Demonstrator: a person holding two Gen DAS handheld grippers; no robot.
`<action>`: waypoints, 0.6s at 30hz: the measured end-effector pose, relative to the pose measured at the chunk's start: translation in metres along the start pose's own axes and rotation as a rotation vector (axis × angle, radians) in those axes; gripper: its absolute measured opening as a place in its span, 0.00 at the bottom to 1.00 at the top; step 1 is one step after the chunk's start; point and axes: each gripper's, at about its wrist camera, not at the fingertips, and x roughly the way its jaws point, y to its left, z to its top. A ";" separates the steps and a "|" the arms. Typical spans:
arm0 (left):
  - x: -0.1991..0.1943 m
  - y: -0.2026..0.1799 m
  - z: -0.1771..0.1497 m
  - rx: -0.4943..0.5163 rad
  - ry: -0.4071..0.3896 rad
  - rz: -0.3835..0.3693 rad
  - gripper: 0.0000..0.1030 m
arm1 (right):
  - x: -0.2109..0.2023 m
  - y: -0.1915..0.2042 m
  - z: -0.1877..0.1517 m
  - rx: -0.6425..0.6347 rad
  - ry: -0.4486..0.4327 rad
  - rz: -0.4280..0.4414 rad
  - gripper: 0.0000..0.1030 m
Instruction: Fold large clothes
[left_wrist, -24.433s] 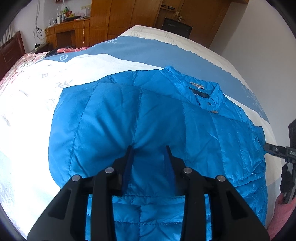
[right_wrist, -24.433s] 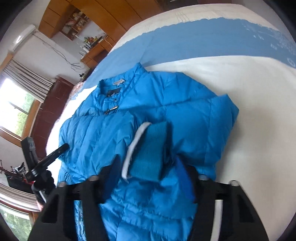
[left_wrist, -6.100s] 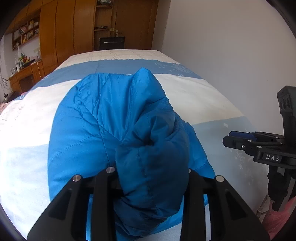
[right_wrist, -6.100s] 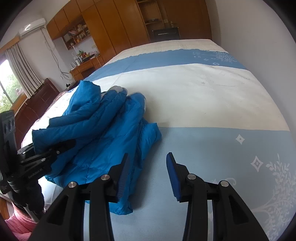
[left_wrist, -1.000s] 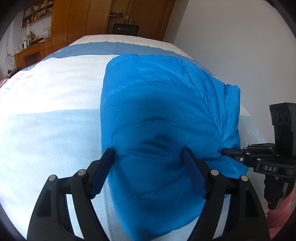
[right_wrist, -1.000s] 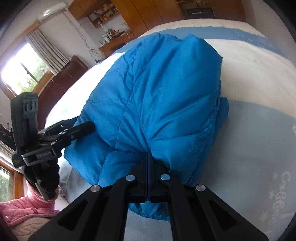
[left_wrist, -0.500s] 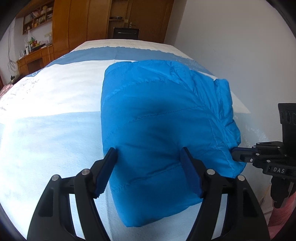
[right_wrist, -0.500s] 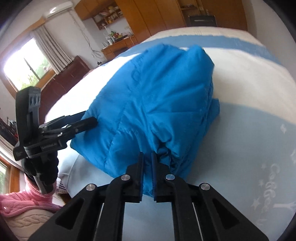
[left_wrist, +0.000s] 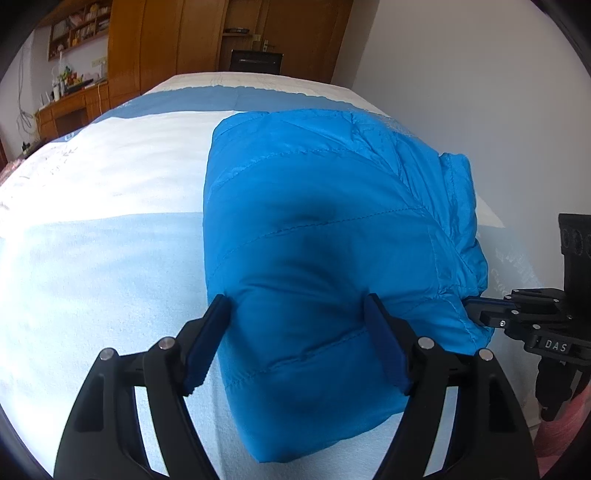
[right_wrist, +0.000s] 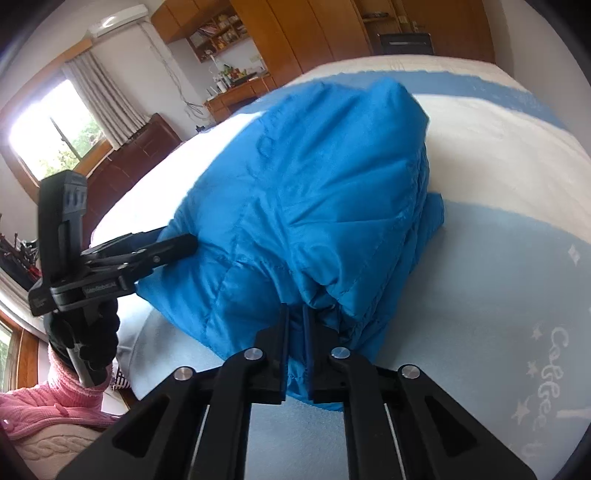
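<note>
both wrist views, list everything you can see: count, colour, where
jacket: one, bright blue, quilted, folded into a bundle on the near part of the bed
bed cover: one, white and pale blue bands with a darker blue band farther back, under the jacket
wardrobe: one run, brown wood, along the far wall
desk: one, brown wood, cluttered top, far left in the left wrist view
window: one, bright, pale curtain beside it, left in the right wrist view
left gripper: one, black with blue pads, jaws opening astride the bundle's near end
right gripper: one, black, jaws nearly shut with a fold of jacket between them
sleeve: one, pink knit, low left in the right wrist view
</note>
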 end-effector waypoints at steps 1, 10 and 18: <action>-0.002 0.000 0.003 0.001 0.003 -0.003 0.70 | -0.006 0.004 0.003 -0.011 -0.007 0.001 0.07; -0.025 0.000 0.069 -0.001 -0.061 -0.075 0.64 | -0.039 0.023 0.068 -0.088 -0.184 -0.087 0.13; 0.060 0.006 0.112 -0.049 0.139 -0.111 0.59 | 0.029 -0.015 0.123 -0.015 -0.083 -0.218 0.11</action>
